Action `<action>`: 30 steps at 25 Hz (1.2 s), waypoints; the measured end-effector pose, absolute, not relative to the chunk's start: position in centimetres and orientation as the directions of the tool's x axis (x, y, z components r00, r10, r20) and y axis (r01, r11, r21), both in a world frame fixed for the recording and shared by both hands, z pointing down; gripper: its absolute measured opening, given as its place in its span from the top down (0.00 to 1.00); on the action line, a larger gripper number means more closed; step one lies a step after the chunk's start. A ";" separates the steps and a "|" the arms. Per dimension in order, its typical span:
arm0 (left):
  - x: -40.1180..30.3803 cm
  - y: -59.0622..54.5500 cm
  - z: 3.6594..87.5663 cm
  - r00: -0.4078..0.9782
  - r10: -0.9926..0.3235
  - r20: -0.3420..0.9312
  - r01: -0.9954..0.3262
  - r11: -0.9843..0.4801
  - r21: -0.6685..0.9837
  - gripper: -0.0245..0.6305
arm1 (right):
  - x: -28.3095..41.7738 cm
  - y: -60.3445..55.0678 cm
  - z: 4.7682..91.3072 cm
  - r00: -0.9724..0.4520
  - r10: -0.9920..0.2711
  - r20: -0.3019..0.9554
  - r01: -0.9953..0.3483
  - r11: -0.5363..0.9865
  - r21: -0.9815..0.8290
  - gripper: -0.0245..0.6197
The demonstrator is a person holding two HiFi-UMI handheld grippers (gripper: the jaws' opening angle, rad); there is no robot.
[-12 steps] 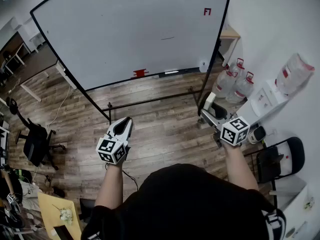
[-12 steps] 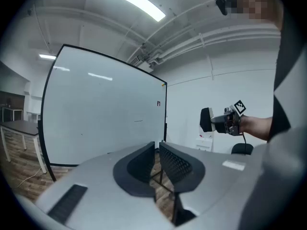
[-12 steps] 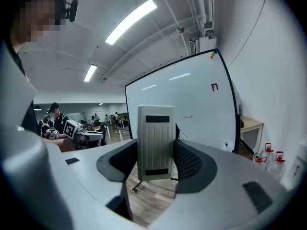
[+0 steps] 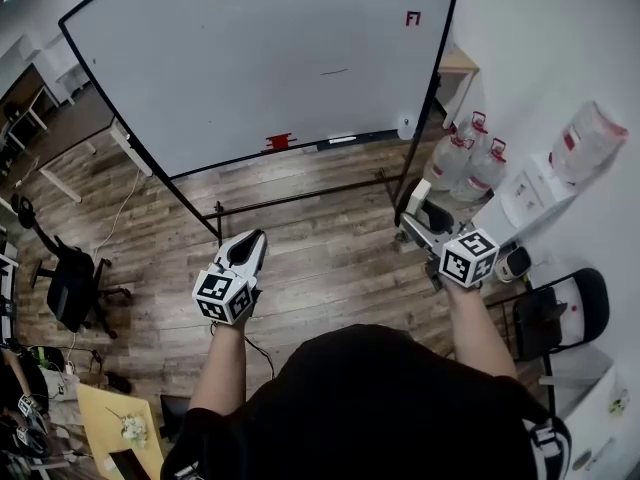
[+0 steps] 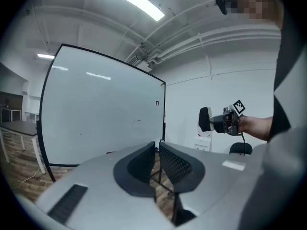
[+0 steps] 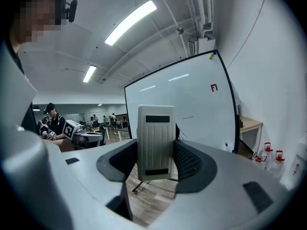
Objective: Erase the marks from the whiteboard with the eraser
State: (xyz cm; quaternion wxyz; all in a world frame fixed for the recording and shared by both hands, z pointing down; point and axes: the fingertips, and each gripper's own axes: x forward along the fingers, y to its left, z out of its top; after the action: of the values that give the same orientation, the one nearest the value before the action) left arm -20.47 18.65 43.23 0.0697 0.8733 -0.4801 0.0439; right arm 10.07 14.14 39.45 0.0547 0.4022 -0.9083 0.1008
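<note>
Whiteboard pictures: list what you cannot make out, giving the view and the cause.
Whiteboard top: head view, cut off by the frame's edge.
Thin dark stroke: head view, too small to read.
Red thing at its bottom edge: head view, too small to identify.
Eraser pad: right gripper view, only its ribbed back shows.

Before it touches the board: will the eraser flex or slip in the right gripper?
Probably stiff: the eraser has a ribbed, hard-looking shell. Slip seems unlikely, since the fingers clamp both sides. Likely light: it stands upright in that grip.
</note>
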 end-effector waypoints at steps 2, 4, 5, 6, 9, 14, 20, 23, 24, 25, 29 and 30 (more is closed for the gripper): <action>-20.7 18.8 43.2 0.535 -0.832 0.144 -0.845 -0.529 0.084 0.90 | 10.0 14.3 39.2 -0.669 -0.724 0.171 -0.743 0.654 -0.140 0.61; -20.8 19.0 43.3 0.535 -0.832 0.146 -0.845 -0.529 0.081 0.90 | 10.0 14.4 39.0 -0.667 -0.726 0.165 -0.745 0.652 -0.140 0.61; -20.9 19.1 43.4 0.534 -0.833 0.147 -0.846 -0.528 0.079 0.90 | 10.0 14.4 38.9 -0.667 -0.727 0.163 -0.745 0.652 -0.140 0.60; -21.0 19.2 43.5 0.532 -0.833 0.149 -0.846 -0.527 0.079 0.90 | 10.0 14.3 38.9 -0.666 -0.728 0.163 -0.746 0.651 -0.140 0.60; -21.3 19.3 43.5 0.528 -0.836 0.152 -0.849 -0.521 0.085 0.90 | 9.8 14.3 39.0 -0.668 -0.725 0.166 -0.744 0.652 -0.143 0.61; -21.6 19.1 43.7 0.530 -0.832 0.165 -0.848 -0.523 0.089 0.90 | 9.2 14.0 38.8 -0.678 -0.718 0.159 -0.735 0.662 -0.146 0.60; -21.5 18.5 44.0 0.531 -0.827 0.184 -0.847 -0.525 0.084 0.90 | 9.3 13.7 38.9 -0.679 -0.719 0.149 -0.734 0.662 -0.149 0.60; -21.0 17.7 44.1 0.535 -0.823 0.189 -0.844 -0.530 0.081 0.90 | 9.9 13.2 39.3 -0.674 -0.722 0.159 -0.739 0.656 -0.152 0.60; -20.6 17.4 44.1 0.538 -0.821 0.190 -0.842 -0.534 0.080 0.90 | 10.2 13.0 39.5 -0.673 -0.722 0.163 -0.740 0.655 -0.154 0.60; -20.3 17.2 44.1 0.541 -0.819 0.191 -0.840 -0.537 0.079 0.90 | 10.4 12.7 39.6 -0.672 -0.721 0.166 -0.740 0.654 -0.155 0.60; -19.4 16.0 44.5 0.549 -0.811 0.203 -0.835 -0.544 0.084 0.90 | 11.1 11.7 40.0 -0.672 -0.719 0.177 -0.740 0.653 -0.158 0.60; -19.2 15.7 44.5 0.550 -0.809 0.205 -0.834 -0.545 0.086 0.90 | 11.2 11.4 40.0 -0.673 -0.718 0.179 -0.740 0.654 -0.158 0.60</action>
State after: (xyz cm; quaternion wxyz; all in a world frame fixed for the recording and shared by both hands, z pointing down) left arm -19.21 15.66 44.54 0.0868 0.8761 -0.4690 0.0707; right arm 11.17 11.37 39.98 0.0501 0.4015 -0.9079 0.1092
